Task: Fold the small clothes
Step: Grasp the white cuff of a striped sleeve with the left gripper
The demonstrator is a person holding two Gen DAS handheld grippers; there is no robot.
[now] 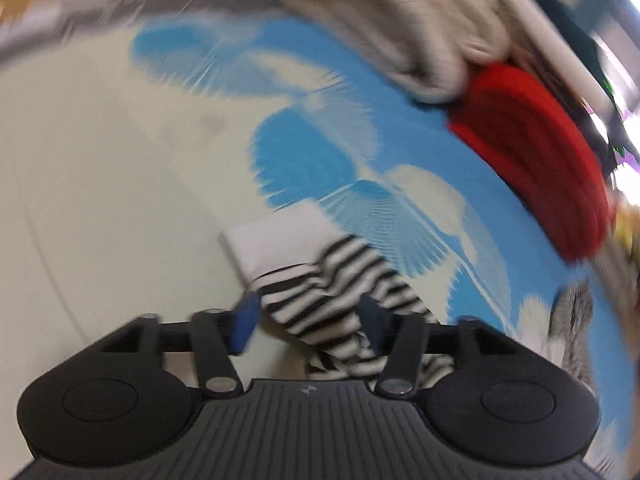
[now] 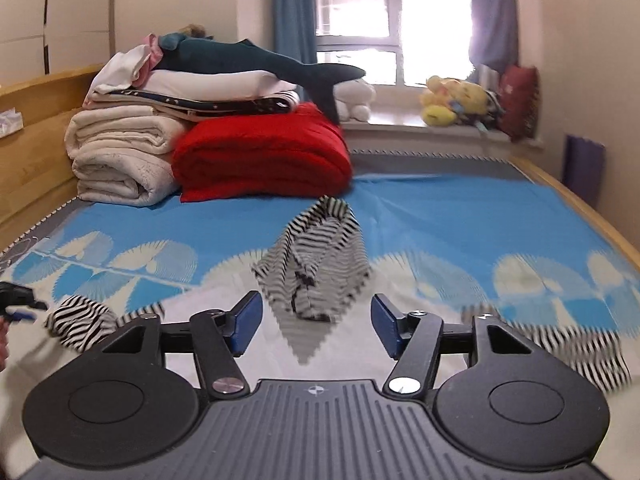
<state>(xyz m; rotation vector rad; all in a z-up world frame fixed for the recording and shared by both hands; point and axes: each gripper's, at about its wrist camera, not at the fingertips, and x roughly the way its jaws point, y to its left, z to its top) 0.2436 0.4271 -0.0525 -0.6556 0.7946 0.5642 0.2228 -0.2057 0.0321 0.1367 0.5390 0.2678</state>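
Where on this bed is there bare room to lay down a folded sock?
Bare sheet lies right of the red blanket, up to the wooden bed edge. The far left corner is crowded with stacked cream blankets; striped clothes clutter the near middle.

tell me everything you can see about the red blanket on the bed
The red blanket is bright red, soft-looking cloth folded into a thick, layered bundle. It lies on the blue patterned sheet near the far end of the bed, pressed against the rolled cream blanket beside it. Part of the folded bedding stack overlaps its top.
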